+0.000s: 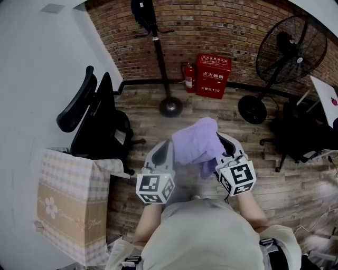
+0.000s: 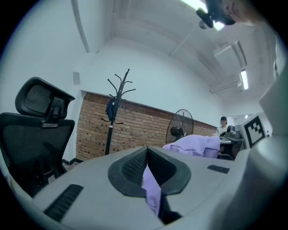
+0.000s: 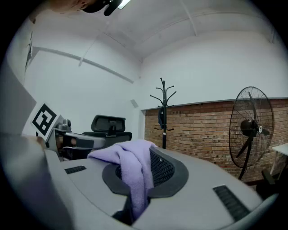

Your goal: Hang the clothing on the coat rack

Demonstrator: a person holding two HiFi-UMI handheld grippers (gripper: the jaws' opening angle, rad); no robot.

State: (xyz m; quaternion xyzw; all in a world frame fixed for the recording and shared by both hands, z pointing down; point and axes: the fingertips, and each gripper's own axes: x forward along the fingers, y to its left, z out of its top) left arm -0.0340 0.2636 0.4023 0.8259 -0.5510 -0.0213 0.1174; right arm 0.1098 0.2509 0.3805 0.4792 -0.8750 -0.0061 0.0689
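A lilac garment [image 1: 196,143] hangs bunched between my two grippers, in front of my chest. My left gripper [image 1: 167,147] is shut on one edge of it; a strip of the lilac cloth [image 2: 151,185] is pinched between its jaws. My right gripper [image 1: 223,141] is shut on the other side, where the cloth [image 3: 134,170] drapes over its left jaw and runs down between the pads. The black coat rack [image 1: 159,58] stands ahead by the brick wall, a few steps off, with a dark garment [image 1: 142,12] on its top hooks. The coat rack [image 2: 114,110] also shows in the left gripper view, and the coat rack [image 3: 164,112] in the right gripper view.
A black office chair [image 1: 96,120] stands at the left. A cardboard box under a checked cloth [image 1: 73,204] sits at the near left. A red fire-extinguisher cabinet [image 1: 213,75] leans on the wall, and a big floor fan [image 1: 288,52] and a desk corner [image 1: 326,97] are at the right.
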